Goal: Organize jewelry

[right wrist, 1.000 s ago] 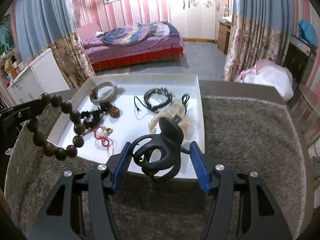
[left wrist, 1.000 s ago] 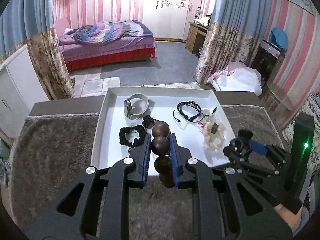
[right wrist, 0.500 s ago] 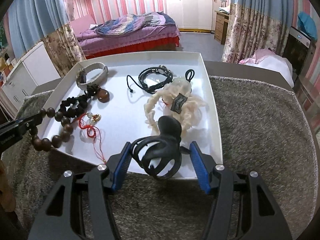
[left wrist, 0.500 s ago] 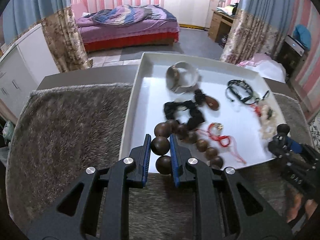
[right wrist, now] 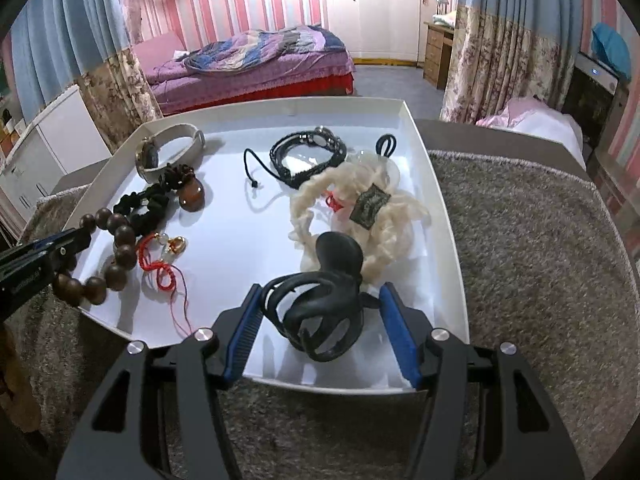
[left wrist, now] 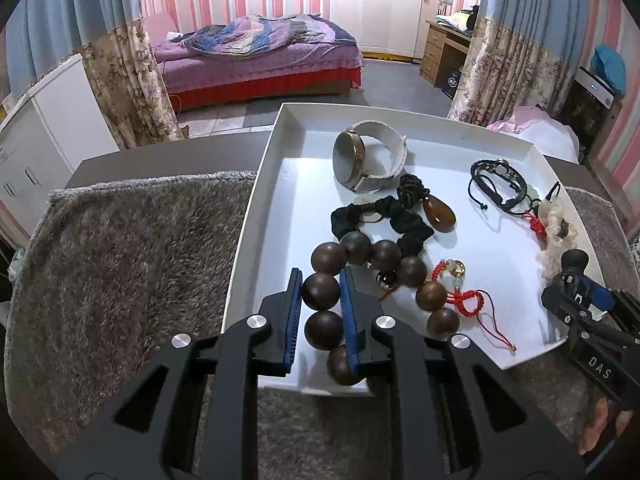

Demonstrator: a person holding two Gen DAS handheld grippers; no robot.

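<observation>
While both grippers hang low over the white tray (left wrist: 256, 184), jewelry is held.
A wooden bead bracelet (left wrist: 320, 290) is pinched by the left gripper (left wrist: 320, 300) at lower centre; a black hair claw (right wrist: 320, 308) is clamped by the right gripper (right wrist: 320, 316).

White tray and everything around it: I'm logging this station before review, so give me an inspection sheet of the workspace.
Surface: grey shaggy rug under the white tray.
Job's things: wooden bead bracelet, watch, black cord bracelet, cream scrunchie, red cord charm.
Clutter: nothing seen.
Grippers: left gripper shut on the beads; right gripper shut on black hair claw.
Cables: nothing seen.
Surroundings: bed, curtains, dresser.
</observation>
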